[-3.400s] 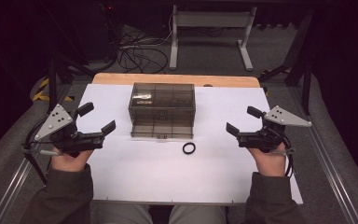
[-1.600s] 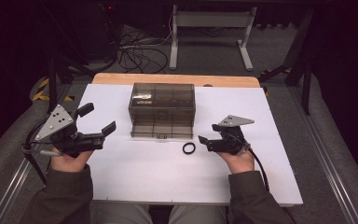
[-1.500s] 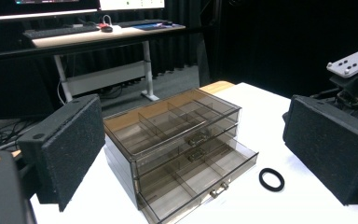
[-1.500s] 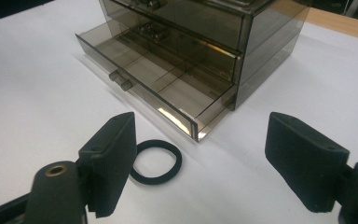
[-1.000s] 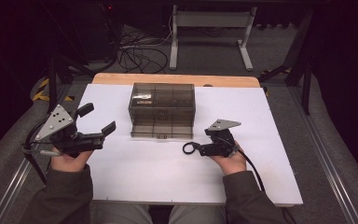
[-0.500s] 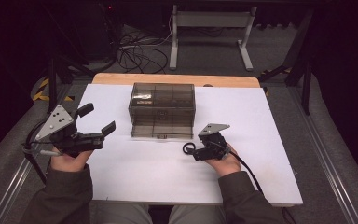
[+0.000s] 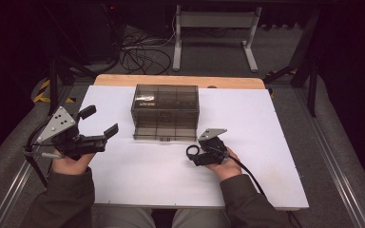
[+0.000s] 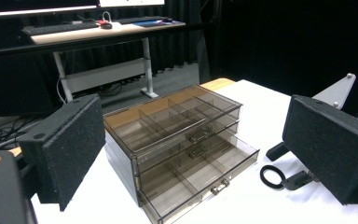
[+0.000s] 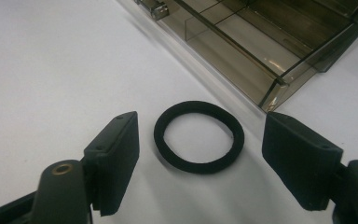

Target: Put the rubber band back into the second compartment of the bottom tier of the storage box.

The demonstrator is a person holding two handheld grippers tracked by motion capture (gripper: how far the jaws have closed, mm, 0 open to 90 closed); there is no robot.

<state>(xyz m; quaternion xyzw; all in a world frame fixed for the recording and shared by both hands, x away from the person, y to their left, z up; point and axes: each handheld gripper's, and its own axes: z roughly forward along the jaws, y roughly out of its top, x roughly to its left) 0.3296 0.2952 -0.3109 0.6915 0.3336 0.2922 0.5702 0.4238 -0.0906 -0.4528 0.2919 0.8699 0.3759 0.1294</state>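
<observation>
Black ring [image 9: 198, 136] flat on the white tabletop [image 7: 266, 142], just in front of the smoky drawer box [image 7: 165, 112], near the corner of its pulled-out bottom drawer [image 9: 242, 46]. Right claw [image 9: 200, 163] low over the tabletop, jaws apart on either side of the ring, pads clear of it, gap just narrowing. Left claw [image 8: 191, 154] wide open and empty, held above the tabletop well left of the box, facing it.

surface: white table [image 7: 275, 156] | on it: 1 smoky drawer organizer [image 7: 165, 111]; 1 black ring [image 9: 198, 136]
</observation>
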